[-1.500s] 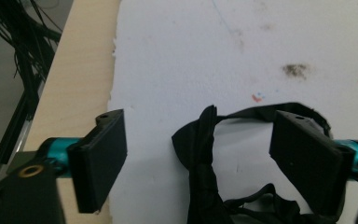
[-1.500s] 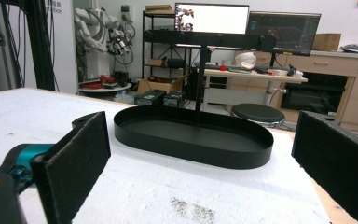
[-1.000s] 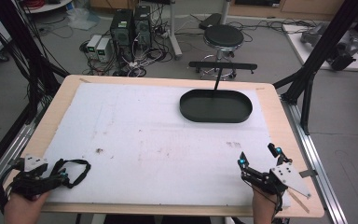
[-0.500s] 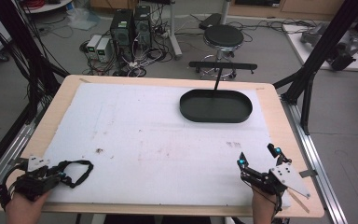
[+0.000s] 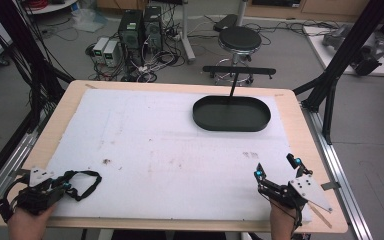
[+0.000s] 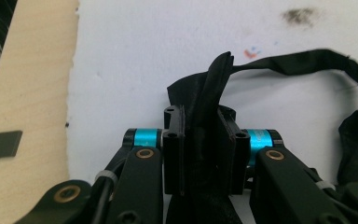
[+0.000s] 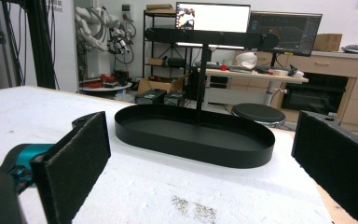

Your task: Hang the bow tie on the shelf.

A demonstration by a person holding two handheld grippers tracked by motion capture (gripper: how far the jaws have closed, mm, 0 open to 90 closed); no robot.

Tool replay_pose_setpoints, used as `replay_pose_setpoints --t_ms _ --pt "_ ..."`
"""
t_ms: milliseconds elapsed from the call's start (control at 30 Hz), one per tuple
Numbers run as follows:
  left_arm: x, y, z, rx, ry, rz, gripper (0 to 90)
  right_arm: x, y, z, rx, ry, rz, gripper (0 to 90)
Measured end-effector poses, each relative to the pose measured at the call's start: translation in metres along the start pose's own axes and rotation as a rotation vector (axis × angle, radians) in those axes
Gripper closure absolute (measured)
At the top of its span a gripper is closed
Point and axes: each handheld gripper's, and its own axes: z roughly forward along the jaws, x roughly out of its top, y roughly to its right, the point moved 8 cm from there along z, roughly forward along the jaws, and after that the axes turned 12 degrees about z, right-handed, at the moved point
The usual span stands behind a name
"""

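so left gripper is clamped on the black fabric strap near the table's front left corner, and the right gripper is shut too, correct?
Not quite. The right gripper is open: the right gripper view shows its padded jaws wide apart, nothing between them, facing the black oval tray. The rest holds: the left gripper has just closed on the black fabric strap near the front left corner.

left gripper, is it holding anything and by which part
Yes. The left gripper has just closed on a black fabric strap, pinching a bunched section near one end; the remaining loop lies on the white foam sheet.
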Motion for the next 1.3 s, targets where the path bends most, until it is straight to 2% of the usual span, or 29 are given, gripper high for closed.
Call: replay_pose_setpoints --t_ms 33,67,100,133,233,267,300,333,367,400,433,567,600,633,733,767,800,833,867,967,1033,1067,1133,1167,1200,1267,1300 --pt "0.004 0.001 -0.003 0.001 0.03 0.006 74.6 0.0 0.0 0.0 -0.001 0.001 -0.001 3.5" --pt "0.004 0.001 -0.003 0.001 0.03 0.006 74.6 0.0 0.0 0.0 -0.001 0.002 0.0 3.4" --pt "0.01 0.002 -0.006 0.005 0.066 0.006 74.7 0.0 0.0 0.0 -0.003 0.002 -0.001 3.4" --pt "0.01 0.002 -0.006 0.005 0.066 0.006 74.7 0.0 0.0 0.0 -0.003 0.002 -0.001 3.4" --pt "0.029 0.007 -0.017 0.01 0.168 0.023 74.7 -0.001 0.002 0.0 -0.005 0.001 0.001 3.5" --pt "0.029 0.007 -0.017 0.01 0.168 0.023 74.7 -0.001 0.002 0.0 -0.005 0.002 0.002 3.4" --pt "0.041 0.011 -0.022 0.015 0.225 0.034 74.7 -0.001 0.002 0.0 -0.005 0.0 0.005 3.5" --pt "0.047 0.013 -0.025 0.017 0.254 0.043 74.7 -0.001 0.002 0.0 -0.005 0.0 0.004 3.5" --pt "0.047 0.013 -0.025 0.017 0.254 0.043 74.7 -0.001 0.002 0.0 -0.005 0.0 0.005 3.5" --pt "0.061 0.018 -0.029 0.019 0.315 0.058 74.7 -0.001 0.002 0.0 -0.005 0.001 0.005 3.5" --pt "0.061 0.018 -0.029 0.019 0.315 0.058 74.8 -0.001 0.002 0.0 -0.005 0.003 0.004 3.5" --pt "0.096 0.033 -0.039 0.019 0.459 0.072 74.8 0.0 0.004 -0.001 -0.007 0.012 0.014 3.5" --pt "0.102 0.036 -0.041 0.026 0.487 0.074 74.9 0.001 0.005 -0.001 -0.011 0.014 0.017 3.5" --pt "0.102 0.036 -0.041 0.026 0.487 0.074 74.8 0.0 0.005 -0.001 -0.01 0.012 0.021 3.5" --pt "0.122 0.042 -0.045 0.039 0.564 0.077 74.9 0.001 0.006 -0.001 -0.009 0.015 0.02 3.4" --pt "0.134 0.046 -0.046 0.032 0.602 0.076 74.9 0.0 0.006 -0.001 -0.012 0.014 0.023 3.5" --pt "0.134 0.046 -0.046 0.032 0.602 0.076 75.0 0.0 0.006 -0.001 -0.012 0.014 0.02 3.4" --pt "0.146 0.053 -0.046 0.013 0.63 0.073 74.9 0.0 0.006 -0.001 -0.011 0.013 0.023 3.5" --pt "0.146 0.053 -0.046 0.013 0.63 0.073 75.0 0.0 0.007 -0.001 -0.013 0.015 0.019 3.5" --pt "0.172 0.064 -0.047 -0.021 0.695 0.071 74.9 0.001 0.007 -0.001 -0.014 0.017 0.022 3.4" --pt "0.185 0.069 -0.049 -0.022 0.737 0.07 74.9 0.001 0.007 -0.001 -0.015 0.018 0.023 3.5" --pt "0.185 0.069 -0.049 -0.022 0.737 0.07 74.9 0.001 0.007 -0.001 -0.015 0.018 0.023 3.5" --pt "0.203 0.075 -0.051 -0.015 0.8 0.067 74.9 0.001 0.007 -0.001 -0.013 0.02 0.021 3.5" --pt "0.203 0.075 -0.051 -0.015 0.8 0.067 74.9 0.0 0.006 0.0 -0.011 0.019 0.021 3.4" --pt "0.214 0.079 -0.051 -0.018 0.83 0.06 74.9 0.0 0.006 0.0 -0.011 0.018 0.019 3.5" --pt "0.219 0.082 -0.05 -0.025 0.84 0.057 74.9 0.0 0.006 0.0 -0.01 0.016 0.023 3.5" --pt "0.23 0.086 -0.048 -0.034 0.861 0.05 74.9 0.0 0.006 0.0 -0.008 0.017 0.019 3.5"
